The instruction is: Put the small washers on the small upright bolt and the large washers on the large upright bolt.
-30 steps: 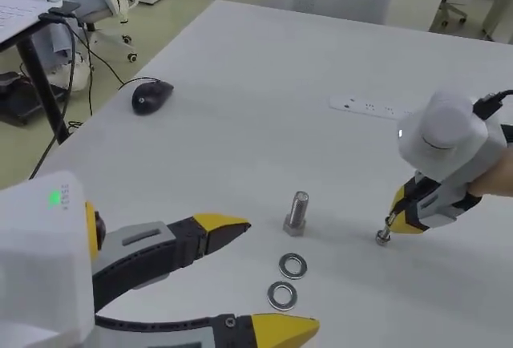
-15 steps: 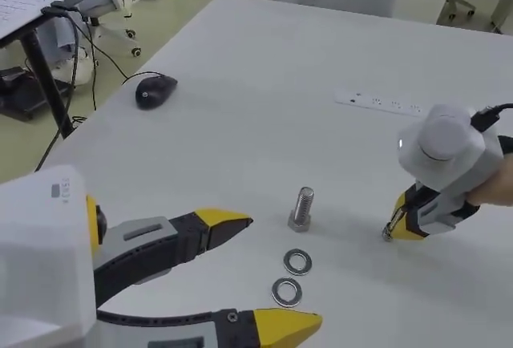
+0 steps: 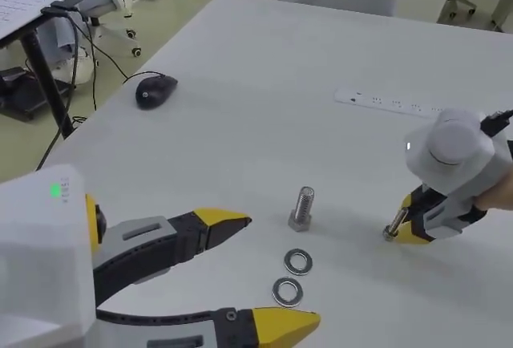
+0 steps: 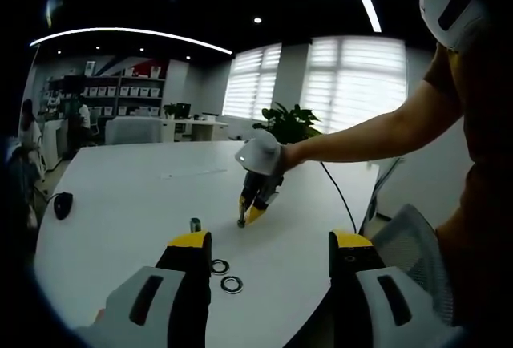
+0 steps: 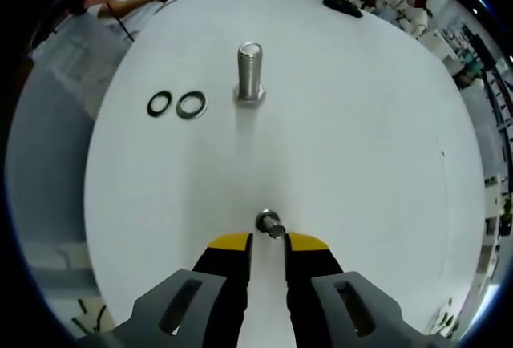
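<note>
The large bolt [image 3: 301,208] stands upright on the white table [image 3: 264,107], also in the right gripper view [image 5: 250,71]. Two washers [image 3: 298,262] [image 3: 287,290] lie flat just in front of it, side by side [image 5: 191,104] [image 5: 159,103]. My left gripper [image 3: 280,270] hovers wide open near them, holding nothing. The small bolt [image 3: 393,226] leans toward my right gripper [image 3: 410,228], its top at the yellow tips. In the right gripper view this bolt [image 5: 270,224] sits just ahead of jaws that stand close together with a narrow gap.
A black mouse [image 3: 155,90] lies at the far left of the table and a white power strip [image 3: 393,103] at the far right. The table's left edge drops to a floor with cables, a desk and chairs.
The right gripper has shifted slightly to the right at the small bolt. That bolt stood nearly upright before and now leans toward the gripper. The left gripper, large bolt and washers have not moved.
</note>
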The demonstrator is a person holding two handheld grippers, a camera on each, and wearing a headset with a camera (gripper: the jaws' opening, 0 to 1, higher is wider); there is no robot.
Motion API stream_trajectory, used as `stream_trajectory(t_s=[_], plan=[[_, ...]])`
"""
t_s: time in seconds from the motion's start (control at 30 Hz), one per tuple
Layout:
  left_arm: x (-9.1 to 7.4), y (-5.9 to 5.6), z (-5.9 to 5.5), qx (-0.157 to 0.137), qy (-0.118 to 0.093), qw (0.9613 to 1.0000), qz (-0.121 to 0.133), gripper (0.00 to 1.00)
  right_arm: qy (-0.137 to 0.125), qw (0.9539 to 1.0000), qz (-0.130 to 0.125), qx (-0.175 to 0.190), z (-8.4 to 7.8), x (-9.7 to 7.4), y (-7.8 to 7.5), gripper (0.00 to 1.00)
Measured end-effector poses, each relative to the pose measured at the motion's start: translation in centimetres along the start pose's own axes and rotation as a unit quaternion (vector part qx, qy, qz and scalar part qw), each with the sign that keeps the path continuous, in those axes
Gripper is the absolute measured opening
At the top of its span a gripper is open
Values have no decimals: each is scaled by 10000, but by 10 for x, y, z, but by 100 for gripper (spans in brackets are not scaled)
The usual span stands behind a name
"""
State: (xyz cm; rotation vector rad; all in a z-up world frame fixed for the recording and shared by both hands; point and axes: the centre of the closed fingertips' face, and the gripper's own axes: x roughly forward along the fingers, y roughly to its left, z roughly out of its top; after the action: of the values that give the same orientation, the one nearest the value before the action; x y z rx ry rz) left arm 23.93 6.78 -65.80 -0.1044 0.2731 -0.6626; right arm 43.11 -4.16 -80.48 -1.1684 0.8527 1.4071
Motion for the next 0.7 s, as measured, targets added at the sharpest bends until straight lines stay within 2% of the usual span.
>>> stream_trajectory(t_s=[0.27, 0.4, 0.6, 0.7], plan=[[2, -7, 3, 83, -9, 9999, -72, 58, -22, 9999, -5, 112, -10, -7, 12, 17], [1, -10, 2, 132, 12, 9999, -88, 58, -15, 9999, 31, 122, -10, -8, 24, 16], [-5, -14, 6, 179, -53, 9998, -71, 58, -113, 9997, 196, 5, 1, -7, 49, 16], [-8, -15, 6, 217, -51, 9997, -41, 58, -230, 9994, 265, -20, 13, -6, 60, 16]])
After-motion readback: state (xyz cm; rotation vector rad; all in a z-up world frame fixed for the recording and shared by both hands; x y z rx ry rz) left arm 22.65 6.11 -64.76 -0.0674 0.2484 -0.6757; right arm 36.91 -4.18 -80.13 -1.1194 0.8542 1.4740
